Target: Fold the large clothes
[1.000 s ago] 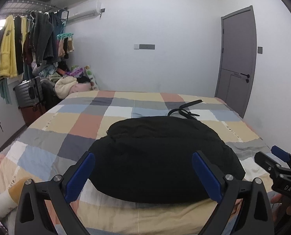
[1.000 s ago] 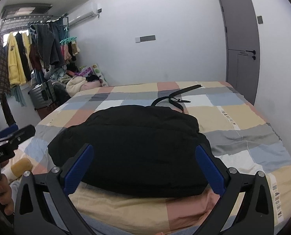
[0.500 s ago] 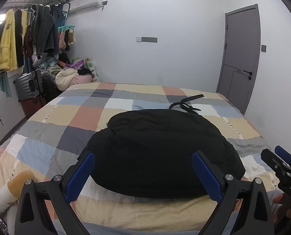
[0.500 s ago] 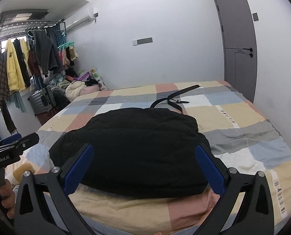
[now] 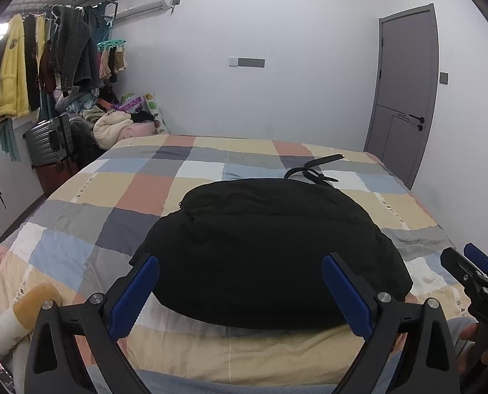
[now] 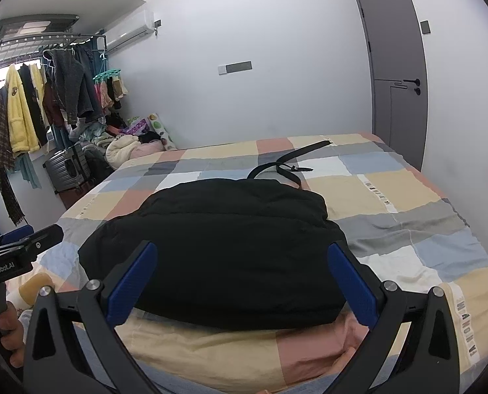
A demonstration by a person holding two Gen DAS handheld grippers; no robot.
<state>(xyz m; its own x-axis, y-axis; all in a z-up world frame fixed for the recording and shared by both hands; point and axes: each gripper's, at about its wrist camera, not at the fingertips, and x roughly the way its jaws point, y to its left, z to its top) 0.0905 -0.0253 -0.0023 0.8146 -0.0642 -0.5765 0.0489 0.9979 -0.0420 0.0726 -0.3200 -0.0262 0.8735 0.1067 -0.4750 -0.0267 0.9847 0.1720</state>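
A large black padded garment (image 5: 270,249) lies folded into a thick bundle on the checked bedspread (image 5: 139,190); it also shows in the right wrist view (image 6: 224,246). My left gripper (image 5: 240,292) is open and empty, held above the near edge of the bed in front of the bundle. My right gripper (image 6: 240,282) is open and empty too, in front of the bundle. Each gripper shows at the edge of the other's view: the right one (image 5: 474,272) and the left one (image 6: 20,246).
A black belt (image 5: 313,172) lies on the bed behind the bundle. A sock (image 5: 20,315) lies at the near left corner. A clothes rack (image 5: 47,59), suitcases (image 5: 50,141) and a clothes pile stand at the left. A grey door (image 5: 405,98) is at the right.
Both grippers have risen and drawn back a little from the bundle. The garment has not moved. Both grippers stay open.
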